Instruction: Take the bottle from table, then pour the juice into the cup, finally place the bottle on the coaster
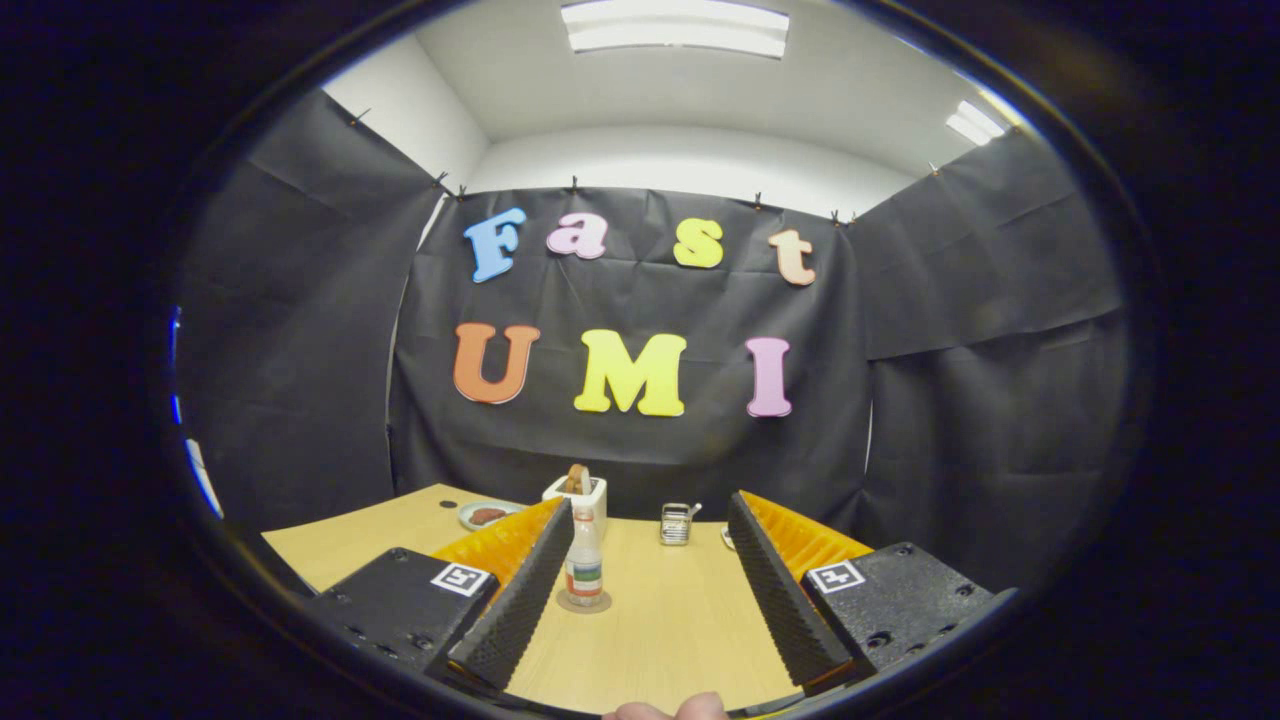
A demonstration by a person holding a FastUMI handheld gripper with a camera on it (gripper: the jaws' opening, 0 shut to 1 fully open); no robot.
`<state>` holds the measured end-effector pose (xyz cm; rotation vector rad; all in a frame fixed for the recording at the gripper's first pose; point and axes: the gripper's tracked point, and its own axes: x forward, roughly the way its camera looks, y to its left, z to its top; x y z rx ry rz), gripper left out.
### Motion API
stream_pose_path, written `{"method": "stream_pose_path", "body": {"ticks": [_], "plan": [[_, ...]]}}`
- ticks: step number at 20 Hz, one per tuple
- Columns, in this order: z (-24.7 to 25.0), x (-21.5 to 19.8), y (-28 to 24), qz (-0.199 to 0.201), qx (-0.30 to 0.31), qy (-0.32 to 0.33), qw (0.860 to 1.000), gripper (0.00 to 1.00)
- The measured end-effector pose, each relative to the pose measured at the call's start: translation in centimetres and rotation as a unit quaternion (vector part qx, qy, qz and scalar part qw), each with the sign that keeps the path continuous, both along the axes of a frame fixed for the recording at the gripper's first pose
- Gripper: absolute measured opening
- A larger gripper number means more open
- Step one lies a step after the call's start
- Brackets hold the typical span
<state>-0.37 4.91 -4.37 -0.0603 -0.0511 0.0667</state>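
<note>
Bottle stands upright on a round coaster on the light wooden table, just inside the left finger and touching neither finger. It is clear, with a pale cap and a banded label around its lower half; the label carries red, white and green bands, but any writing on it is too small to make out. The gripper is spread wide, its two ribbed fingers reaching forward over the tabletop with bare wood between them. Each finger's housing bears a square black-and-white marker tag, one on the left and one on the right. Beyond the bottle, near the far edge of the table, sits a white square holder with something brownish poking out of its top. To its left lies a small plate with a dark reddish item on it. Further right, between the fingertips and well beyond them, stands a small metal wire basket. A fingertip of the person peeks in at the near edge, below the fingers.
</note>
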Motion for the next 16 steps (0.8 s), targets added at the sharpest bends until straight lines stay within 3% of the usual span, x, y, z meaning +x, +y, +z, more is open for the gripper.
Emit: {"method": "stream_pose_path", "body": {"ticks": [16], "plan": [[-0.43,0.12,0.42,0.006,-0.002,0.004,1.000,1.00]]}}
